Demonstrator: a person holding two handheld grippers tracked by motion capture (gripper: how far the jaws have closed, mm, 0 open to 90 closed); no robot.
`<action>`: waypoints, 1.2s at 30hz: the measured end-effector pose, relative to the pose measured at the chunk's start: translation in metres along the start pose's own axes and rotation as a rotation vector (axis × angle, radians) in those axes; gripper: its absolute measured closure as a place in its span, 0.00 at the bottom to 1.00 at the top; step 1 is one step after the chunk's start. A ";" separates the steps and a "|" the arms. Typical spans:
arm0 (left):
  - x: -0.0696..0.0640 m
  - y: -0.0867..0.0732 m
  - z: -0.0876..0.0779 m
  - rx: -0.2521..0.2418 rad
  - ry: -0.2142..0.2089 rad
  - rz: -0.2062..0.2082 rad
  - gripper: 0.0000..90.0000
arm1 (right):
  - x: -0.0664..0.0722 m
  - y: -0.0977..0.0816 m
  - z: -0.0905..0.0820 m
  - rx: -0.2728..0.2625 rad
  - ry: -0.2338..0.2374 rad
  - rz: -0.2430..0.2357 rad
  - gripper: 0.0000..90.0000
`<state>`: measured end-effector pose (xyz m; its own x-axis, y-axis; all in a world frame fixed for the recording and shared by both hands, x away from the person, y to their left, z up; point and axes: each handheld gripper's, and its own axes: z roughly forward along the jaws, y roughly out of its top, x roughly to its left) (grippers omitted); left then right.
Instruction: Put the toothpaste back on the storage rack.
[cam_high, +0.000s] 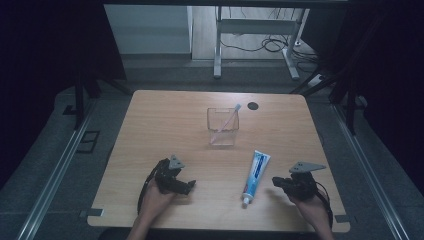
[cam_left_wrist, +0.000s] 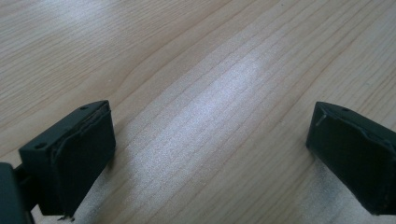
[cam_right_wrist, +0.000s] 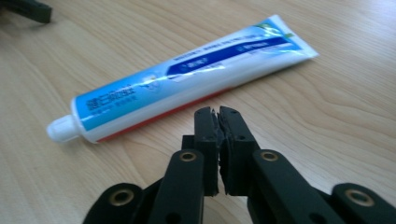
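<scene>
Since the pink toothbrush (cam_high: 226, 120) already stands in our clear plastic cup (cam_high: 222, 131), the blue-white toothpaste tube (cam_high: 255, 176) is left: right gripper (cam_high: 278, 182) pressed together empty, left gripper (cam_high: 191, 186) spread.

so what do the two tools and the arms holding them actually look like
Both are black, hand-held, two-jaw devices. The left tool has blocky, flat-faced jaw pads; the right tool has jointed black linkages with brass-coloured pivot holes. Each carries a grey three-cornered plate on top and trails a dark cable. The forearms are bare, no sleeves visible.
</scene>
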<state>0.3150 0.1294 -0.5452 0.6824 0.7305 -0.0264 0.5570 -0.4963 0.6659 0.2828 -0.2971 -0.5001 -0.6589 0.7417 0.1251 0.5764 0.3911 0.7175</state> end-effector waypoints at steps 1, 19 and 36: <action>0.000 0.000 0.000 0.000 0.000 0.001 0.02 | 0.002 0.003 0.002 -0.002 0.008 -0.004 0.99; 0.000 0.000 0.000 0.000 0.001 0.000 0.02 | 0.028 0.051 0.031 0.019 0.076 -0.075 0.99; 0.000 0.000 0.000 0.000 0.001 -0.001 0.02 | 0.039 0.048 0.063 0.084 0.127 -0.094 0.97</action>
<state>0.3150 0.1295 -0.5451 0.6814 0.7314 -0.0258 0.5574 -0.4958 0.6660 0.3155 -0.2151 -0.5040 -0.7648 0.6268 0.1492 0.5440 0.5041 0.6708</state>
